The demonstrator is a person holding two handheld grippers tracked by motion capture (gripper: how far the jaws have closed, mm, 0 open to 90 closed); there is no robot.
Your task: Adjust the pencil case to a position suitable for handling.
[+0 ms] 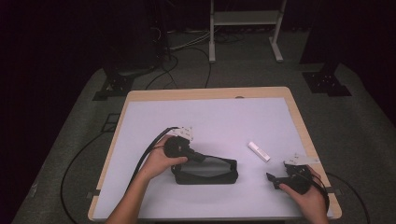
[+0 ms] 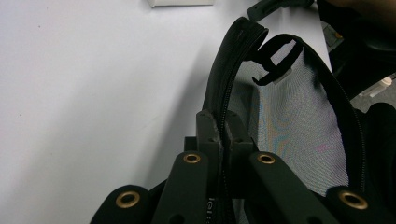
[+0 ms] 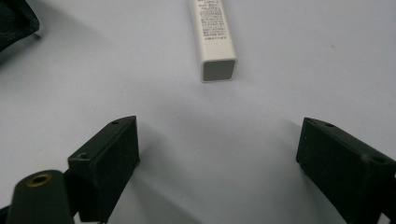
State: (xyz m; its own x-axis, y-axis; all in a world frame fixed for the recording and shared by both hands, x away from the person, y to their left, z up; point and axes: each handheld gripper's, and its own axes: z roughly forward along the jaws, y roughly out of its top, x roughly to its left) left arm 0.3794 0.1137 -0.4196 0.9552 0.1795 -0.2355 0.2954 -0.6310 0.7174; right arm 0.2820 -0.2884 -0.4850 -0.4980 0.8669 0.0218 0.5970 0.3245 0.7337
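A black mesh pouch (image 1: 208,171) lies on the white table top (image 1: 210,112), its zip edge (image 2: 231,60) curving upward. My left gripper (image 1: 201,158) is shut on that zip edge at the pouch's left end; in the left gripper view its jaws (image 2: 223,126) pinch the black rim, with the mesh panel (image 2: 289,121) to their right. A small white box (image 1: 258,151) lies right of the pouch. My right gripper (image 1: 273,179) rests near the table's front right, open and with nothing between its jaws. In the right gripper view (image 3: 219,149) the white box (image 3: 212,32) lies just ahead, and the pouch's corner (image 3: 14,23) is at top left.
The table's wooden rim (image 1: 299,121) borders the white top. Cables trail off the left side onto grey floor (image 1: 79,154). A white frame stand (image 1: 245,28) is beyond the far edge. Black stand bases (image 1: 327,81) sit on the floor at the back.
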